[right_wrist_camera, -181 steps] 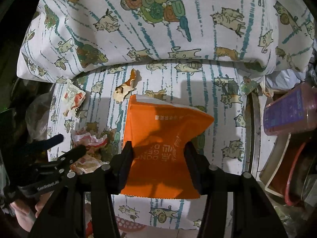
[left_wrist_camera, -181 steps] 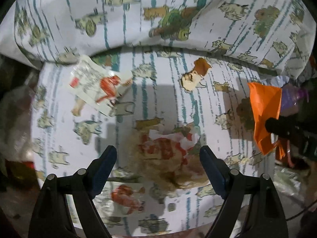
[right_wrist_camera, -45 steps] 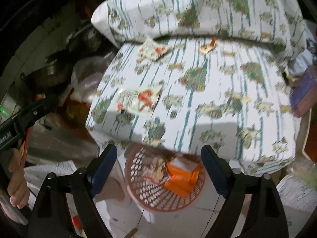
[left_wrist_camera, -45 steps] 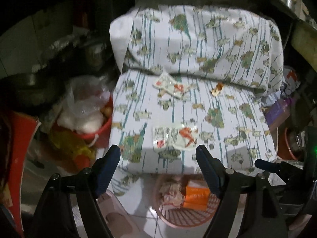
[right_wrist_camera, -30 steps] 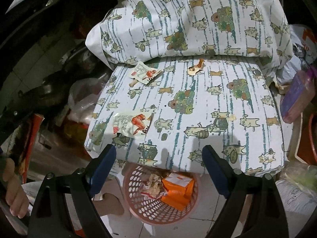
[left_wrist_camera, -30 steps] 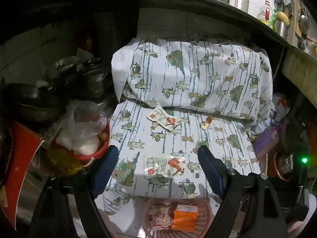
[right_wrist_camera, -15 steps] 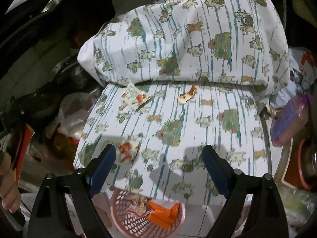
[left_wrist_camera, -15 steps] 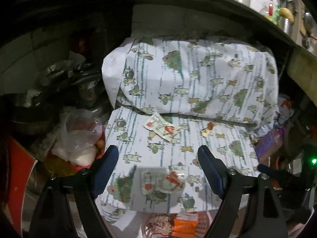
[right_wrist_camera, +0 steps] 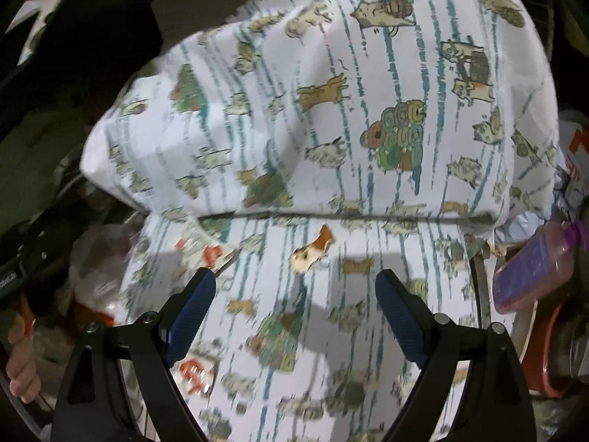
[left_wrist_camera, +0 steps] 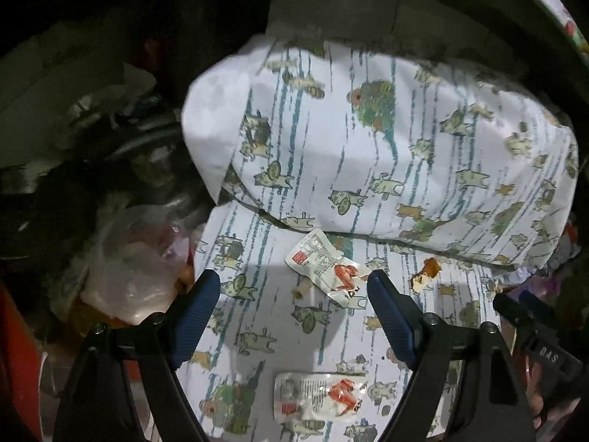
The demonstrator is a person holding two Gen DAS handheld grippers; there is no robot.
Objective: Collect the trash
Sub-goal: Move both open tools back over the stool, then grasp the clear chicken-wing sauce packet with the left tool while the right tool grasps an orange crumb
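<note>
White crumpled wrappers (left_wrist_camera: pixel 327 270) with red print lie under both empty, spread grippers (left_wrist_camera: pixel 293 296) (right_wrist_camera: pixel 295 294).

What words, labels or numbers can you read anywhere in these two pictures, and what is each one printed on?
"SVO", as it seems to read, in pale letters on the right gripper's black body, at an angle.
Near packet: red label and fine print, too small to read.
Far packet: red label and print, too small to read.
Left gripper's body, at the right wrist view's left edge: pale letters, cut off and blurred.
Patterned cover: cartoon animals only, no words.
</note>
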